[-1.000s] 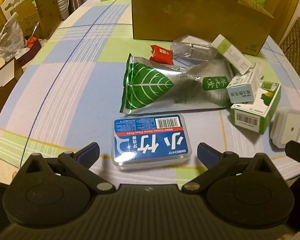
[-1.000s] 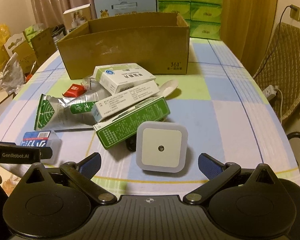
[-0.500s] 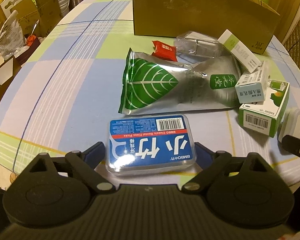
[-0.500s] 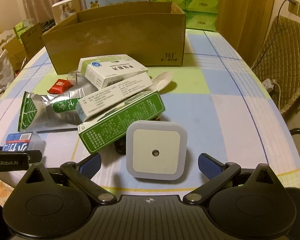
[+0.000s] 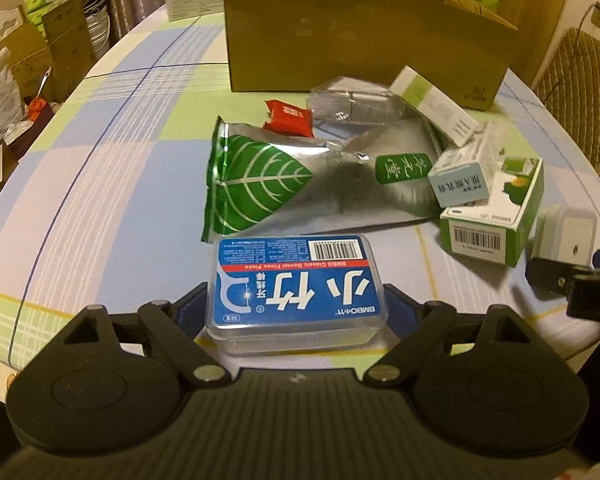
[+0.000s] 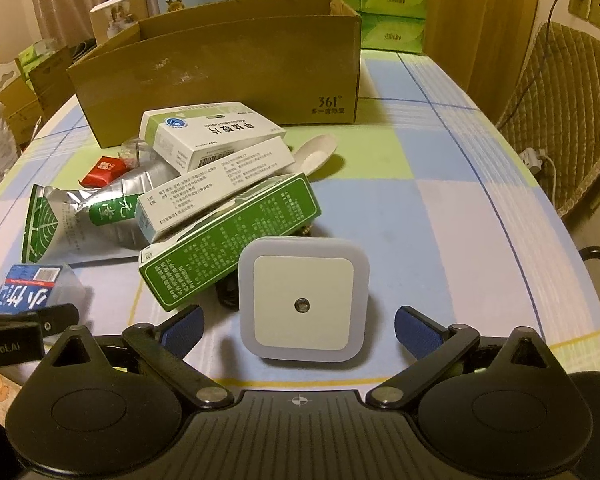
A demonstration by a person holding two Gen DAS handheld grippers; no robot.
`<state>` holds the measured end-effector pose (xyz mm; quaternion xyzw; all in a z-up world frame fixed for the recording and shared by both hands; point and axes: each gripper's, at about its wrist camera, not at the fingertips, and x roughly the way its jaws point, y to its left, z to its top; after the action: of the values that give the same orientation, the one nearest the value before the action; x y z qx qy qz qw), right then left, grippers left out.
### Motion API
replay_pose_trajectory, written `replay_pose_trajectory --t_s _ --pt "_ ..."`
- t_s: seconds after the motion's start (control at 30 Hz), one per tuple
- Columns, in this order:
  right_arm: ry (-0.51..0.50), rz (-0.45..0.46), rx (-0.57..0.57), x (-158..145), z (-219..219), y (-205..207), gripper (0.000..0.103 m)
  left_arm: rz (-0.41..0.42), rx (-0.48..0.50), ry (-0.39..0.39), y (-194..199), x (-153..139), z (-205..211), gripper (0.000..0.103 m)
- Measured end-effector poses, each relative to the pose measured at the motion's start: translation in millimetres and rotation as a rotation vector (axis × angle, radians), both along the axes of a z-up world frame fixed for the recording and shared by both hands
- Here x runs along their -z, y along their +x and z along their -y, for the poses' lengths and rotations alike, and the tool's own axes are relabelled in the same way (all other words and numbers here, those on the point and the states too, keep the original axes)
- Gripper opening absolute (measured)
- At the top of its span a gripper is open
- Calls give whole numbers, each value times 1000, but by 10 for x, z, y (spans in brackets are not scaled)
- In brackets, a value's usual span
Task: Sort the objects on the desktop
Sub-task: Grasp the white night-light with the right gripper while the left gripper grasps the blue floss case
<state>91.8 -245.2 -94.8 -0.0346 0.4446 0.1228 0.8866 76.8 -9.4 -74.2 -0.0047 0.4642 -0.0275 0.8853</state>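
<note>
Blue-labelled and clear-sided, the floss pick box now sits between the fingers of your left gripper, where a second ago those fingers stood wide with the box lying just beyond their tips. The jaws are closing on it, and the pads look to be at or almost at its short sides; whether they press yet you cannot tell from here, since the box hides the contact. That puts you at the start of the first pick, with the lift and the carry to the cardboard box at the far side of the table not yet done.

Your right gripper has come down and nearer to the white night light, which now lies between its fingers. Those jaws stand wide open with clear gaps on both sides, so nothing is held there.

The rest of the pile waits between you and the cardboard box: the silver leaf pouch, the red sachet, the green carton and the white medicine boxes stacked over it.

Something dark lies under the near end of the green carton, too covered to name. A clear plastic item beyond the pouch is hard to make out. The inside of the cardboard box is hidden by its near wall.
</note>
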Motion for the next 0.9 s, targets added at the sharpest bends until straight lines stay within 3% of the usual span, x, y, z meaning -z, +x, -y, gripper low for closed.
replay_pose_trajectory --t_s 0.33,0.6,0.9 --pt "15 -4 12 26 11 30 83 -12 -32 4 -18 4 -44 87" --pt "7 0 11 43 -3 32 63 -4 -56 7 -33 12 -54 87" --pt "-4 19 12 30 -22 7 62 7 -46 22 -48 14 -37 84"
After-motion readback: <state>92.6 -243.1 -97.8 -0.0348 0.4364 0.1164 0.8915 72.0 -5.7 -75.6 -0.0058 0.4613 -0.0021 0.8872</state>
